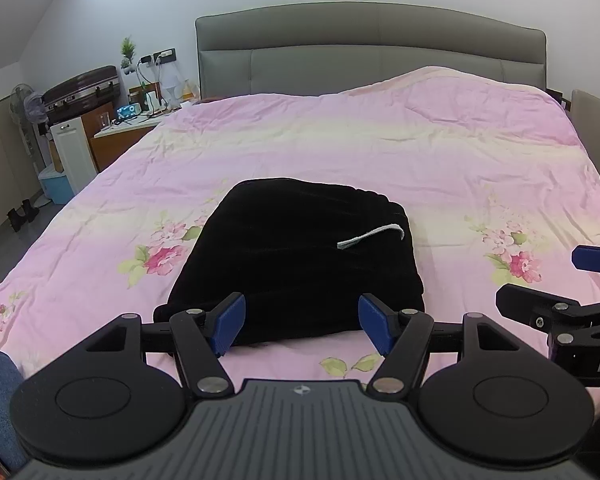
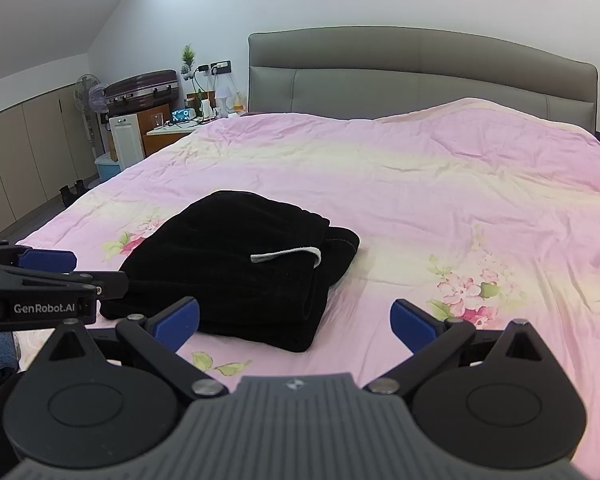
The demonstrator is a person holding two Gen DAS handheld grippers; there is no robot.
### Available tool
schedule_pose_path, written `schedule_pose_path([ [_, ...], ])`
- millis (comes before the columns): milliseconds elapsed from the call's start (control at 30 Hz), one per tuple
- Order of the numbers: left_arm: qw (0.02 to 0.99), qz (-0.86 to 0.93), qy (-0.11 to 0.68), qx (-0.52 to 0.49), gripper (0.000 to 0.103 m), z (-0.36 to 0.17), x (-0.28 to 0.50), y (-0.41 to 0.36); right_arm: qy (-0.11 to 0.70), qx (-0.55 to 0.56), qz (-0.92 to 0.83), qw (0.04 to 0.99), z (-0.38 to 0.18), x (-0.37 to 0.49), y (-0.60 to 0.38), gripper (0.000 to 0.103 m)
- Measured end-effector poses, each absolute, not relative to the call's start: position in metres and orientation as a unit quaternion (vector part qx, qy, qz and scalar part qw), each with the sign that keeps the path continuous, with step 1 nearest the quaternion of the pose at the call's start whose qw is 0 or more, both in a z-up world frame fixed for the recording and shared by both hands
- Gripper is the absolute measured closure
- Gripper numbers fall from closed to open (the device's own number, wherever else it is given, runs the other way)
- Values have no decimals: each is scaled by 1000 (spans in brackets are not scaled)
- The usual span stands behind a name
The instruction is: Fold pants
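On the pink floral bedspread the black pants lay folded at twelve o'clock of the left gripper, soft, limp, likely best pinched at a thick folded edge, while both it and the right gripper gaped empty

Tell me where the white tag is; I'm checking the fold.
The white tag lies on top of the folded black pants, toward their right side, on the pink bedspread.

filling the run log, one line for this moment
pants folded on bed | left gripper open | right gripper open
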State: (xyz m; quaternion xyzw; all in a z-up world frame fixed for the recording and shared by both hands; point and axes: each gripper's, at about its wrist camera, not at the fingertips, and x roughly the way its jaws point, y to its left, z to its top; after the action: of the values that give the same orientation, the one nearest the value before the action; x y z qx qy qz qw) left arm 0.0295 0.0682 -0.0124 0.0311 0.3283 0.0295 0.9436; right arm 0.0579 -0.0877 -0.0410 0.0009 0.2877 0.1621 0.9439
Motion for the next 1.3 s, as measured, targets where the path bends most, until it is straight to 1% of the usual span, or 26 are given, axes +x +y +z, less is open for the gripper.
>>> schedule_pose_path([
  [1300,941,23,333,44,27,-14,29,62,285,4,162,945,-38,56,-94,5],
])
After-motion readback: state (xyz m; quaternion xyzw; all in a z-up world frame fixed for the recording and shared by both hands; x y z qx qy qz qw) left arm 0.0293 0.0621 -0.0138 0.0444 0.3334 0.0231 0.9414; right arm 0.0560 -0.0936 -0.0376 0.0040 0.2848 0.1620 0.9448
